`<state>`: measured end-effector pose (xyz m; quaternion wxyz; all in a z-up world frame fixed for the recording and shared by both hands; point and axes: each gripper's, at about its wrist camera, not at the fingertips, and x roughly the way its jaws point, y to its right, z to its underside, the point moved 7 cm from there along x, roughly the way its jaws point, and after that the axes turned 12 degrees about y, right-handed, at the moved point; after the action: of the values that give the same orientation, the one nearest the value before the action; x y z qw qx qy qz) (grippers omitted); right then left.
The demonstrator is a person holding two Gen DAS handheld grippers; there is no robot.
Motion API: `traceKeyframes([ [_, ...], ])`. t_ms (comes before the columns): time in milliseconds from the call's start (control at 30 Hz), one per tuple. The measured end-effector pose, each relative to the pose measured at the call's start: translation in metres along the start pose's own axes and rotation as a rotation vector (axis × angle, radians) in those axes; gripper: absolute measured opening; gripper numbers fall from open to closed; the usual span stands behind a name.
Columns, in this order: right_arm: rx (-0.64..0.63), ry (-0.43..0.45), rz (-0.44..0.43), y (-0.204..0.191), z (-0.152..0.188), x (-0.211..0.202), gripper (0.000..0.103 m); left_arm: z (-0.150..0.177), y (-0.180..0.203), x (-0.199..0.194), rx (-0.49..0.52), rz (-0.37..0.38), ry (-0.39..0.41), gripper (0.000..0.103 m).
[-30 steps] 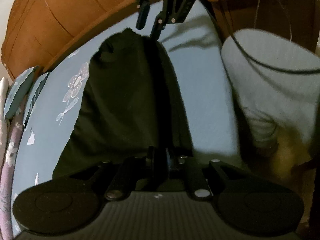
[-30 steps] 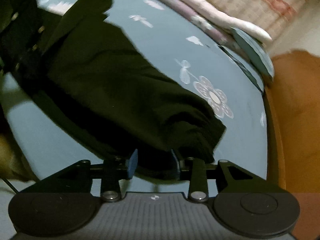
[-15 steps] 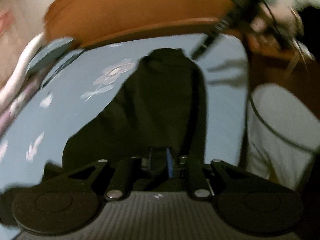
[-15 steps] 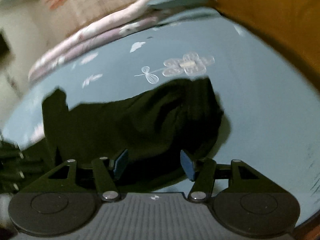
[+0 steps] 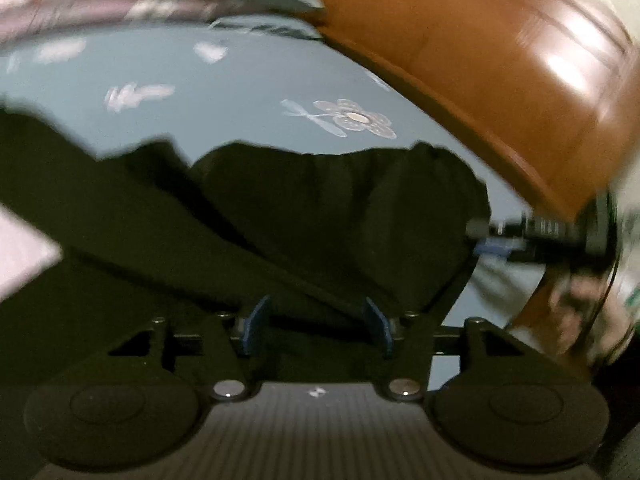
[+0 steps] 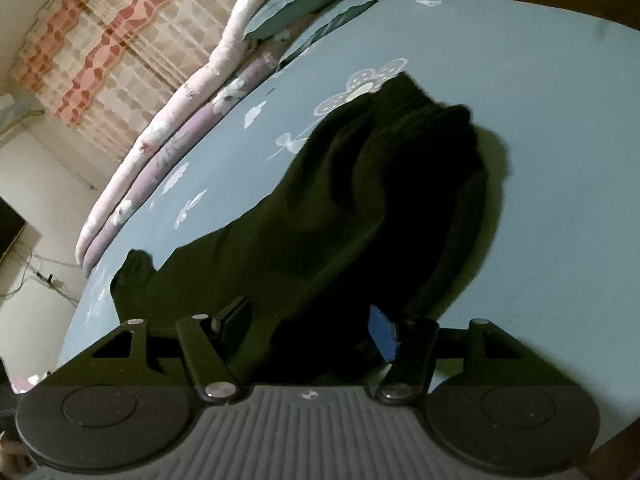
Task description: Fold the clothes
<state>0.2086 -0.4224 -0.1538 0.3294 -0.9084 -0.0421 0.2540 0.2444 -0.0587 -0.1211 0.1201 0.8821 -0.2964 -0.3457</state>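
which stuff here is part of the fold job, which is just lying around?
In the job:
- black garment
- left tongs, open
- right tongs, open
- blue bedsheet, the work surface

Lying about:
- pillows
- folded quilts
- wooden headboard
- curtain

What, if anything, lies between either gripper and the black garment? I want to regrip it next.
Nothing visible does. The black garment lies on the blue bedsheet directly ahead of the open left gripper and open right gripper.
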Motion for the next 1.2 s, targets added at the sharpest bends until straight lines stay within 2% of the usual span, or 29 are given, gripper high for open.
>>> traceKeyframes([
  [100,-0.027,-0.009,-0.022,-0.013,0.006,0.0,0.072,0.005,-0.019,0.006,-0.182,0.029,-0.009,0.06],
  [233,-0.079,-0.014,-0.024,-0.022,0.01,-0.002,0.073,0.012,-0.044,0.013,-0.376,0.035,0.014,0.061],
  [467,-0.078,-0.03,-0.034,-0.023,0.015,0.0,0.074,0.015,-0.084,0.024,-0.538,0.006,0.092,0.061],
  [633,-0.074,-0.042,-0.028,-0.02,0.02,0.003,0.075,0.01,-0.108,0.028,-0.621,0.01,0.178,0.061],
  [867,-0.081,-0.048,-0.028,-0.02,0.025,0.008,0.079,-0.004,-0.12,0.031,-0.601,-0.014,0.273,0.061],
  [1200,-0.105,-0.04,-0.038,-0.023,0.029,0.009,0.084,-0.013,-0.124,0.042,-0.542,-0.036,0.348,0.063],
])
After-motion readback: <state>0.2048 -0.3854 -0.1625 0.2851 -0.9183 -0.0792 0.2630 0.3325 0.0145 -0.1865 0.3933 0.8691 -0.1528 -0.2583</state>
